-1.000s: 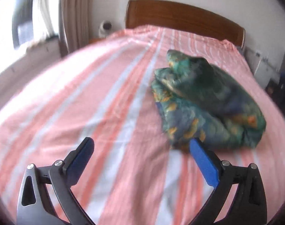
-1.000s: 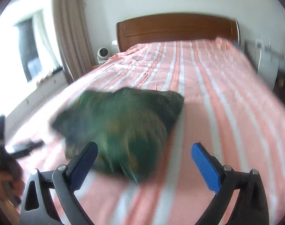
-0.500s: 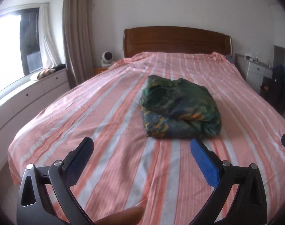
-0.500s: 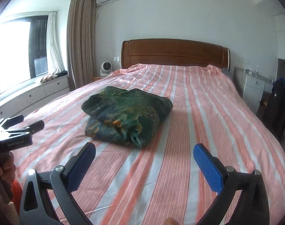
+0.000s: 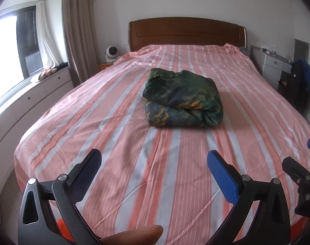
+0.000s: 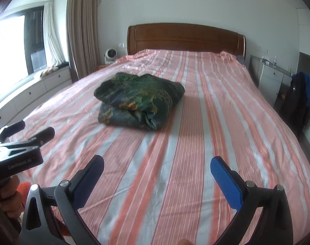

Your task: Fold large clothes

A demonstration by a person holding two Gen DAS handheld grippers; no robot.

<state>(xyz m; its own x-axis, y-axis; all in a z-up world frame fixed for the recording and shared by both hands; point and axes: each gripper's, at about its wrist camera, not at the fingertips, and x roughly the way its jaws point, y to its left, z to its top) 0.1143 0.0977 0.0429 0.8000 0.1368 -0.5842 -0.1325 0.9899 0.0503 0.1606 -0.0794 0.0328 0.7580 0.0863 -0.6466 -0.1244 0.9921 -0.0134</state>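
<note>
1. Left gripper (image 5: 153, 161) – bottom of left wrist view, jaws spread wide, nothing between them, held over foot of bed. A fingertip (image 5: 138, 232) of the person shows at bottom centre

2. Right gripper (image 6: 157, 164) – bottom of right wrist view, jaws likewise wide apart, empty. Also seen at lower right edge of left wrist view; left gripper's side shows at left edge of right wrist view, w/ the hand (image 6: 9, 196) holding it

3. Bed sheet (image 5: 118, 147) – pink/grey/orange stripes, fills mid-frame in both views, mostly flat w/ light creases. Soft base, will give under any press

4. Garment (image 5: 183, 98) – green/blue print w/ orange patches. Centre of frame in left wrist view, left of centre in right wrist view; lies on sheet mid-bed, well apart from both grippers
- Condition: already a compact bundle, several layers, top layer lumpy, rounded roll along near edge. Judged near done; maybe a tidy-up left
- Handling (judged): soft, limp, light for its bulk; fabric looks smooth, so layers may slide & bundle may open if lifted by one layer
- Hold: pinch through full stack at both near corners, one gripper each, not loose top flap

5. Headboard (image 5: 187, 30) – brown wood, upper centre

6. Fan (image 5: 111, 53) – small, white, upper left beside headboard

7. Curtain (image 5: 77, 26) – upper left
</note>
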